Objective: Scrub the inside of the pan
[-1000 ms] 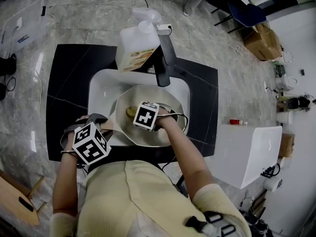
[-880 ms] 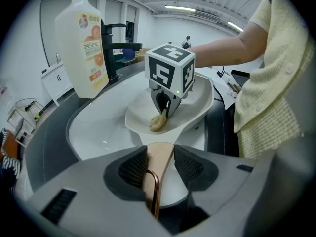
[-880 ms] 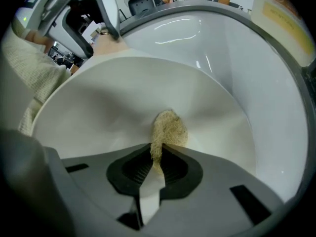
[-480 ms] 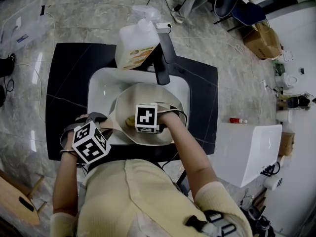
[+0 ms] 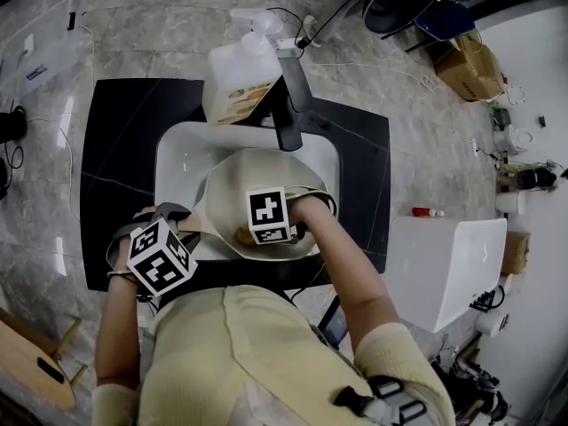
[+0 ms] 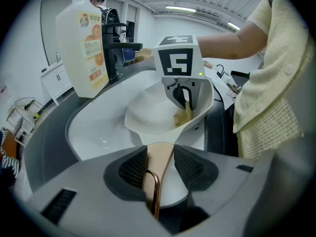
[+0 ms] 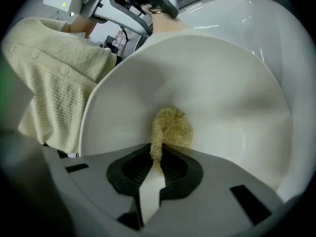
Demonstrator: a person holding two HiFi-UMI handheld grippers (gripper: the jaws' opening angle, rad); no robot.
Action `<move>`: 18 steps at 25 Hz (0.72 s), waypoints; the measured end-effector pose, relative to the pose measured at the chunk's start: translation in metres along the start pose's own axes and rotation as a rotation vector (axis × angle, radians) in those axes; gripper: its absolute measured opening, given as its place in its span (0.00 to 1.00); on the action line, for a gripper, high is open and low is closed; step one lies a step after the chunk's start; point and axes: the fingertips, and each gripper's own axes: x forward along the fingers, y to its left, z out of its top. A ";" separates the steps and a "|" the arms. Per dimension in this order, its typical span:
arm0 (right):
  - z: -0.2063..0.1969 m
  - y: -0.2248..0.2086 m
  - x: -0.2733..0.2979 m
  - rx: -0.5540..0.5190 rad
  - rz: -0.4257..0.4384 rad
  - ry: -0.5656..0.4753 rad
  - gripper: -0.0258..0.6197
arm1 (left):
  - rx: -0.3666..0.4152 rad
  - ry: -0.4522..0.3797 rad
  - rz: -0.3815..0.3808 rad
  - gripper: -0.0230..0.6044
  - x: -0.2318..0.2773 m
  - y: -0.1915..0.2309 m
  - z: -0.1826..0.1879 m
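A black counter [image 5: 115, 149] on a grey marbled floor carries a white sink [image 5: 177, 162], with a pale soap bottle [image 5: 240, 78] and a black tap [image 5: 291, 105] at the sink's 12 o'clock edge. Since a second ago you have drawn your right gripper [image 7: 157, 164] from the middle of the pan [image 5: 257, 171] toward its 6 o'clock rim, and the scrubber [image 7: 172, 127] has come with it. Your left gripper [image 6: 161, 168] has stayed at the pan's 8 o'clock. The pan is a smooth, glossy white, shallow round bowl sitting in the sink, with a flat tan handle [image 6: 160, 154] that carries a copper loop [image 6: 154, 189]. The scrubber is a coarse, fibrous, straw-yellow tuft. Your right jaws are nipped narrow on its tail and press the tuft against the pan's inner wall. Your left jaws clamp the handle between ribbed black pads [image 6: 133, 167]. Both forearms reach forward, and your right hand [image 5: 306, 213] is over the pan's 4 o'clock rim.
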 end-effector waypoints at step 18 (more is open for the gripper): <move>-0.078 -0.002 0.003 0.121 0.028 0.320 0.12 | -0.005 0.002 -0.005 0.31 0.000 -0.001 0.000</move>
